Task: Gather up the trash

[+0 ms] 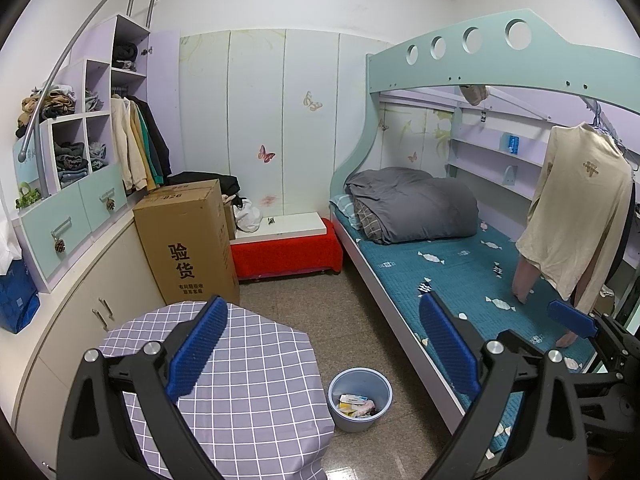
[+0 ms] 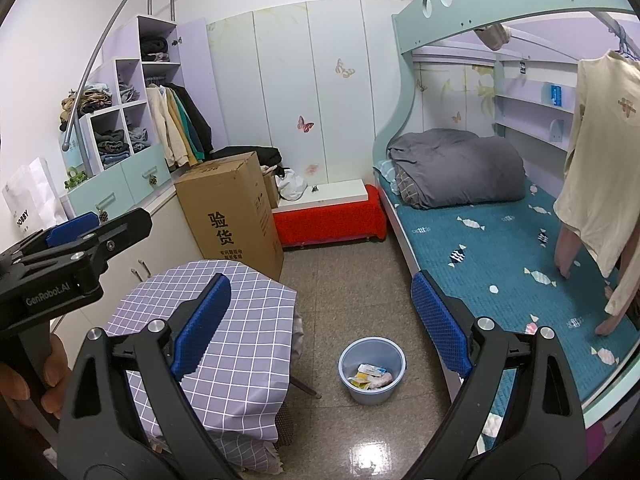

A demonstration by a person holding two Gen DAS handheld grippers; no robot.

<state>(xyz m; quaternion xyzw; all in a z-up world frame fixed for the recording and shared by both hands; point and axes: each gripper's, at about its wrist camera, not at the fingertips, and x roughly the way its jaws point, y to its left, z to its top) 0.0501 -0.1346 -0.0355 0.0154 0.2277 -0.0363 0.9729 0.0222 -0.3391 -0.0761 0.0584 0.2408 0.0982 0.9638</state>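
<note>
A pale blue bin (image 1: pixel 359 399) stands on the tiled floor between the small table and the bed, with several wrappers and scraps of trash (image 1: pixel 357 405) inside. The right wrist view shows the same bin (image 2: pixel 372 370) and its trash (image 2: pixel 370 377). My left gripper (image 1: pixel 324 348) is open, held high above the floor with nothing between its blue pads. My right gripper (image 2: pixel 320 326) is also open and empty, and its fingertip (image 1: pixel 570 318) shows at the right of the left wrist view. The left gripper (image 2: pixel 76 236) appears at the left edge of the right wrist view, held by a hand (image 2: pixel 52 376).
A small table under a lilac checked cloth (image 2: pixel 224 340) stands left of the bin. A tall cardboard box (image 1: pixel 188 240) and a red-covered bench (image 1: pixel 286 250) sit behind. The bunk bed with a teal mattress (image 1: pixel 452 276) runs along the right, a cream shirt (image 1: pixel 576 216) hanging over it.
</note>
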